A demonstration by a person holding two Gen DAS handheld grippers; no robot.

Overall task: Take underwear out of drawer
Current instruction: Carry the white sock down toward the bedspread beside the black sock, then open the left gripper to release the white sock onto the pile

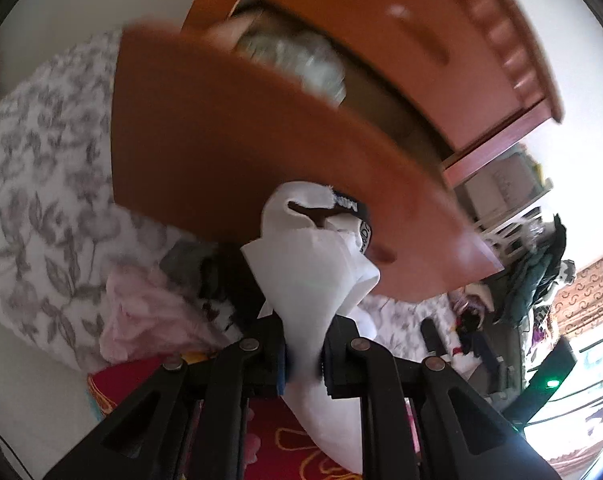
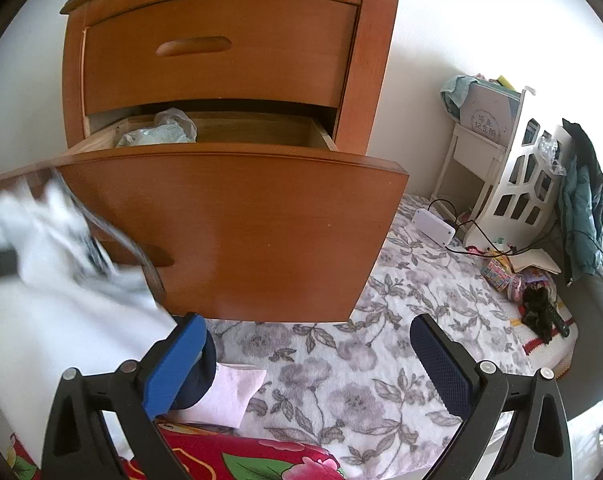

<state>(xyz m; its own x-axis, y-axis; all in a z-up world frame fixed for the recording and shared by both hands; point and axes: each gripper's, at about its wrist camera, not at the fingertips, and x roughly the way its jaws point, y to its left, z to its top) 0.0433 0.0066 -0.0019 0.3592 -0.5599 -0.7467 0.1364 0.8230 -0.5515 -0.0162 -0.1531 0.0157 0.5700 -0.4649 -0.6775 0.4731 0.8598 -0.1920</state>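
Observation:
My left gripper [image 1: 303,364] is shut on white underwear [image 1: 313,276] with a dark printed waistband, held in front of the lower drawer's front panel [image 1: 229,148]. In the right wrist view the same underwear [image 2: 53,236] is a blurred white shape at the left, outside the drawer. The lower drawer [image 2: 237,216] of the wooden nightstand is pulled open, with a pale bundle of cloth and plastic [image 2: 161,132] inside. My right gripper [image 2: 307,356] hangs open and empty over the flowered bedspread, below the drawer front.
The upper drawer [image 2: 217,48] is closed. On the flowered bedspread [image 2: 361,384] lie a pink cloth [image 2: 229,396], a red flowered cover [image 2: 241,460] and small clutter at the right. A white rack [image 2: 513,184] and a hanging green jacket [image 2: 581,200] stand at the right.

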